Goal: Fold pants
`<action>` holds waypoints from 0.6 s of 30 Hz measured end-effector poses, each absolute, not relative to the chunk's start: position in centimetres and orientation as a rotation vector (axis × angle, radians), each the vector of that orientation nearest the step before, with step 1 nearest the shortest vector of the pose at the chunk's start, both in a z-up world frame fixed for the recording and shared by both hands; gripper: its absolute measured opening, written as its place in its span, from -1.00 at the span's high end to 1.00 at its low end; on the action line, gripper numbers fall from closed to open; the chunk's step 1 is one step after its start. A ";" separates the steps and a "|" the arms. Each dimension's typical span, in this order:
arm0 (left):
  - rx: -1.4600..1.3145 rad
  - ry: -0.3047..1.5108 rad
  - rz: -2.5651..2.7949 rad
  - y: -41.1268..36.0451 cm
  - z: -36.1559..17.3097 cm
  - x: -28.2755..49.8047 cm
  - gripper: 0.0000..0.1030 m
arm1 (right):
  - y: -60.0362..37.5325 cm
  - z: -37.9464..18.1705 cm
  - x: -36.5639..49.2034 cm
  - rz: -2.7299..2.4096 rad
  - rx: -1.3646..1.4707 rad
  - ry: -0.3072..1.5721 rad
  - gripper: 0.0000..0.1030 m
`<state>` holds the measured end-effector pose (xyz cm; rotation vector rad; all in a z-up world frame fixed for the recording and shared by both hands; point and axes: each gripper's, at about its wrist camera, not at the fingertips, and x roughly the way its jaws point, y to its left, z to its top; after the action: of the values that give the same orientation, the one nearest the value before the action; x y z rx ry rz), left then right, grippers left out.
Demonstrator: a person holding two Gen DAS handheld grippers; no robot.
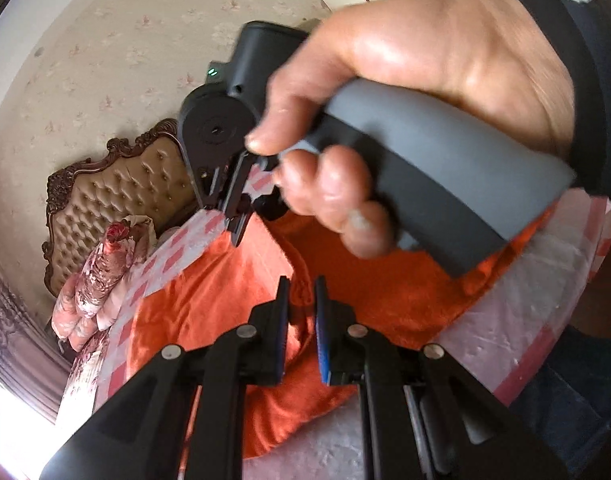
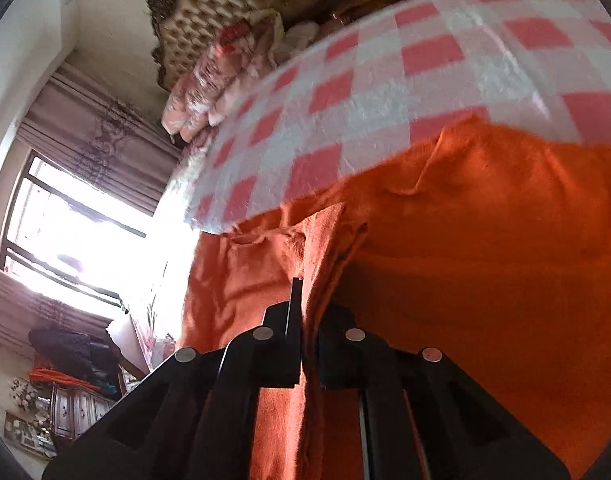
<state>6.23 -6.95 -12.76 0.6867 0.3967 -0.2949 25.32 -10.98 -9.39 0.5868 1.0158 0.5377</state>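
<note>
The orange pants (image 1: 225,300) lie on a bed covered with a pink and white checked sheet (image 1: 173,256). My left gripper (image 1: 302,292) is shut on a ridge of the orange fabric that passes between its fingers. My right gripper (image 2: 311,300) is shut on a vertical fold of the pants (image 2: 485,240), with cloth bunched between its fingers. In the left wrist view the right gripper (image 1: 241,216) and the hand (image 1: 405,92) holding it sit just beyond my left gripper, over the pants.
A tufted headboard (image 1: 117,192) and floral pillows (image 1: 101,276) stand at the head of the bed. A bright window (image 2: 65,236) with curtains and a wooden cabinet (image 2: 77,408) are to the left. The checked sheet (image 2: 385,92) extends beyond the pants.
</note>
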 end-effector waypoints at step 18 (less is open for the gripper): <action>0.726 0.421 -0.342 -9.5 -13.6 5.8 0.77 | -13.6 -11.2 25.7 0.490 0.643 1.082 0.75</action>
<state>5.81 -9.53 -13.61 0.7262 0.4208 -0.3422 25.75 -13.55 -11.15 0.6428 1.0816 0.4905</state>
